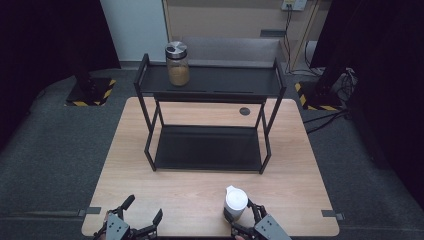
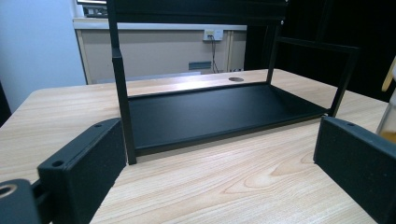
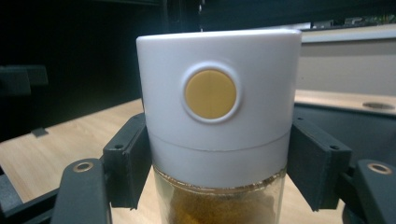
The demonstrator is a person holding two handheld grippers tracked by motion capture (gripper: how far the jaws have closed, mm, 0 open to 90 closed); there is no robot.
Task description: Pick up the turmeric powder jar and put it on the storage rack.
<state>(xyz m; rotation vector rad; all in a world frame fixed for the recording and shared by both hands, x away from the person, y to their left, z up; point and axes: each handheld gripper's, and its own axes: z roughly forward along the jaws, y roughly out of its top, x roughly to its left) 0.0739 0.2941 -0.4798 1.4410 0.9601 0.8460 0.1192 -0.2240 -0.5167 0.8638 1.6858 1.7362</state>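
Right gripper (image 3: 217, 177) jaws clamped the white-capped jar (image 3: 218, 116) near the surface's near edge; left gripper (image 2: 210, 186) jaws apart, empty; high grip risked tipping.

Jar w/ white cap (image 3: 219, 100), round mustard-yellow button on the cap, centre of frame; clear glass below w/ ochre-brown powder. Grippers black: right gripper (image 1: 243, 212) lower right of the high view, left gripper (image 1: 144, 210) lower left, w/ grey plates on top. Table (image 1: 200, 192) pale wood w/ light grain. Rack (image 1: 210, 82) matte black, both shelves, mid-frame. Second jar (image 1: 177, 62) upper centre: silver lid, clear glass, tan-brown fill. Floor (image 1: 55, 155) dark grey carpet. Stand bases (image 1: 90, 92) upper left & right: black w/ yellow-black hazard stripes. Wall (image 2: 37, 42) pale blue-white, upper left.
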